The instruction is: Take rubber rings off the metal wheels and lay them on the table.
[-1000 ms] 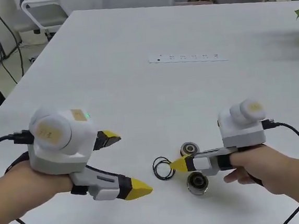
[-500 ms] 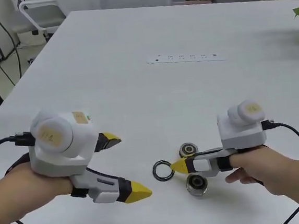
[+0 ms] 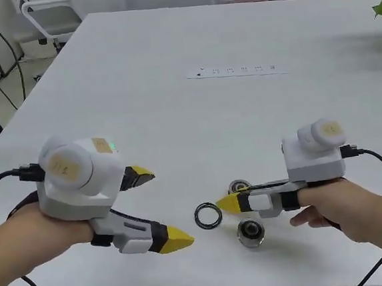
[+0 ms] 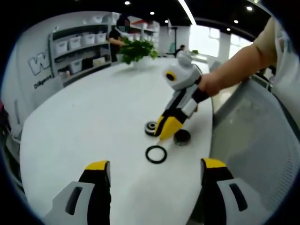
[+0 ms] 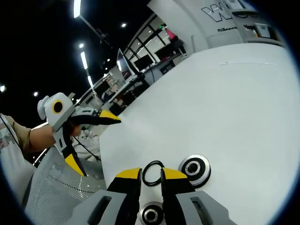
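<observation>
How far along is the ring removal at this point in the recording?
Done: one black rubber ring lies flat on the table. In hand: nothing; the right gripper is shut beside it, the left gripper hovers open. Left: two metal wheels nearby; whether they carry rings is unclear.

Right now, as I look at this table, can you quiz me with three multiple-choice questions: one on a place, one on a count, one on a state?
1. Where is the black rubber ring? A) flat on the table B) on the floor C) on a shelf
2. How many metal wheels are there? A) one B) two C) four
3. How do the left gripper's jaws stand? A) shut B) wide open C) clamped on a wheel
Answers: 1 A, it lies on bare tabletop; 2 B, both sit by the right gripper; 3 B, its yellow tips stand far apart.
</observation>
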Action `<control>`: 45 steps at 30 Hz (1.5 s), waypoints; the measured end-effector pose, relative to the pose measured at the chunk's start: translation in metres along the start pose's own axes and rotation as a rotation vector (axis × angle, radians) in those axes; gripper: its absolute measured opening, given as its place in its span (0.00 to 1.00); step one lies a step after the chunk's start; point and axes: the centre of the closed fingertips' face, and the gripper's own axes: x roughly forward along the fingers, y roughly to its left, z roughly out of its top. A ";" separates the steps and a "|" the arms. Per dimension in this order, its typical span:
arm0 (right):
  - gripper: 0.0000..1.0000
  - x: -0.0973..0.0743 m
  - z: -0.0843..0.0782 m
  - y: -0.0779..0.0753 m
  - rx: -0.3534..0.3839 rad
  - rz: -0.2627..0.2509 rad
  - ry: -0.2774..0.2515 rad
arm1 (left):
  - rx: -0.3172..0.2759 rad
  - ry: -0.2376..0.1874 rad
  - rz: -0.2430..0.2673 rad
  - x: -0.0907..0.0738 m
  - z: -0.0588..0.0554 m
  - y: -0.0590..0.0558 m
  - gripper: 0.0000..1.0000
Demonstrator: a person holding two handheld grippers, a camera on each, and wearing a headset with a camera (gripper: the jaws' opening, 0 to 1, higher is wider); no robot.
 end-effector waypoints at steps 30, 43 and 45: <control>0.25 -0.044 0.009 -0.030 -0.147 -0.133 -0.067 | -0.001 0.002 -0.024 0.030 0.022 0.016 0.72; 0.26 -0.043 -0.004 -0.047 -0.255 -0.174 -0.011 | 0.023 0.027 -0.063 0.053 0.021 0.014 0.65; 0.26 -0.043 -0.005 -0.050 -0.268 -0.174 -0.007 | 0.023 0.030 -0.069 0.055 0.021 0.013 0.64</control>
